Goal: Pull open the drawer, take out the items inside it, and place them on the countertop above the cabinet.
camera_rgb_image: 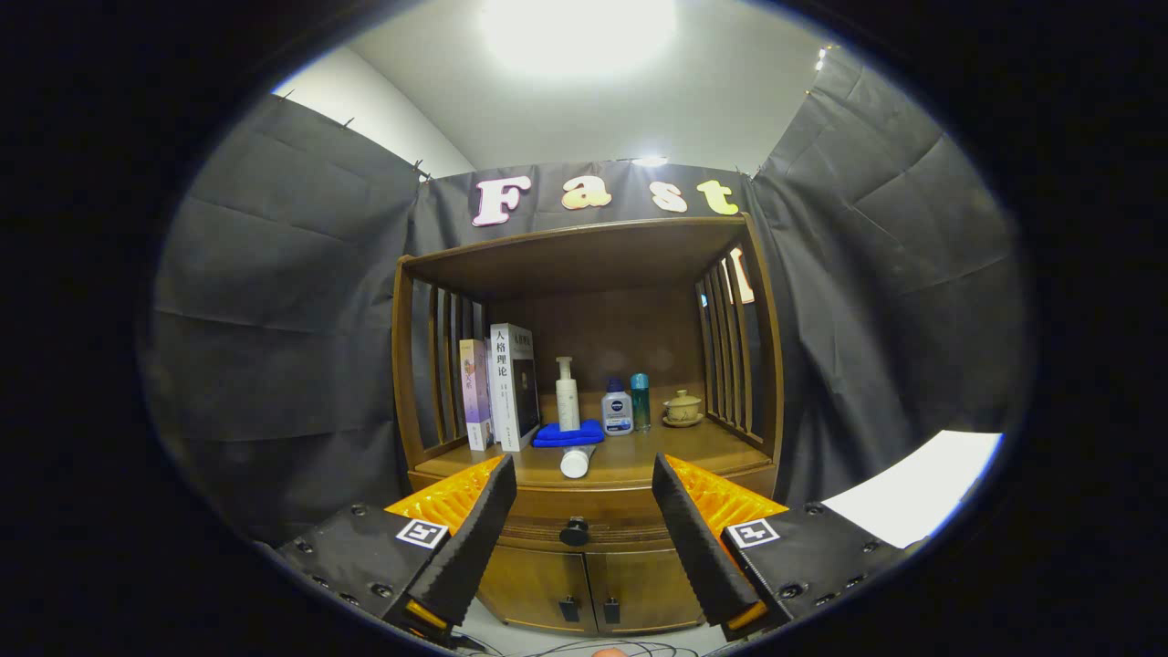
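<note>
The gripper hangs in front of the cabinet with its jaws wide apart and empty. The drawer sits shut just under the countertop — its small dark knob lies between the fingers, beyond them. It looks like stiff wood, likely to slide heavily — the knob seems the only hold.

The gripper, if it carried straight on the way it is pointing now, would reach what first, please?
Most likely the drawer knob, centred between the open gripper fingers on the cabinet front; nothing visible lies between, though depth is uncertain.
</note>
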Action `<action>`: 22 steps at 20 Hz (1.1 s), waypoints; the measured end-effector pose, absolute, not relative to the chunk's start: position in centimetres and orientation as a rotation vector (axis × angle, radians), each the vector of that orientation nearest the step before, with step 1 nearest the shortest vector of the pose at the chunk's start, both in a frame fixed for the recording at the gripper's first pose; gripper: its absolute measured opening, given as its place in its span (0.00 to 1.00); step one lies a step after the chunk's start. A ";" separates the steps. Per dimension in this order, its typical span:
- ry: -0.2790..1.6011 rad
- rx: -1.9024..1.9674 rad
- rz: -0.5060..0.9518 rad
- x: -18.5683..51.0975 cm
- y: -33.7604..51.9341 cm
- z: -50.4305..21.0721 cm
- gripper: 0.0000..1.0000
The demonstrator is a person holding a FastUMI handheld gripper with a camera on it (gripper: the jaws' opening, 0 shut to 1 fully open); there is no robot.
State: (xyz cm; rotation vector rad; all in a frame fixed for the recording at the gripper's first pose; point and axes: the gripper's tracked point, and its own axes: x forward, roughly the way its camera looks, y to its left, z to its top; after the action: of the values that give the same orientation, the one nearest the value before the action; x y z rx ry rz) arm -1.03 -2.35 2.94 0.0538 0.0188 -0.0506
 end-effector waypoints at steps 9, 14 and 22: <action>-0.020 0.042 -0.037 -1.5 -2.1 4.3 0.95; -0.025 0.051 -0.034 -1.5 -2.1 4.6 0.95; -0.044 0.058 -0.039 -1.3 -2.7 5.6 0.95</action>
State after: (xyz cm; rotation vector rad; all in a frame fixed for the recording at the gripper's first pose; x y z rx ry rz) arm -1.32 -2.67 5.65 0.0579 -0.0444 -0.0392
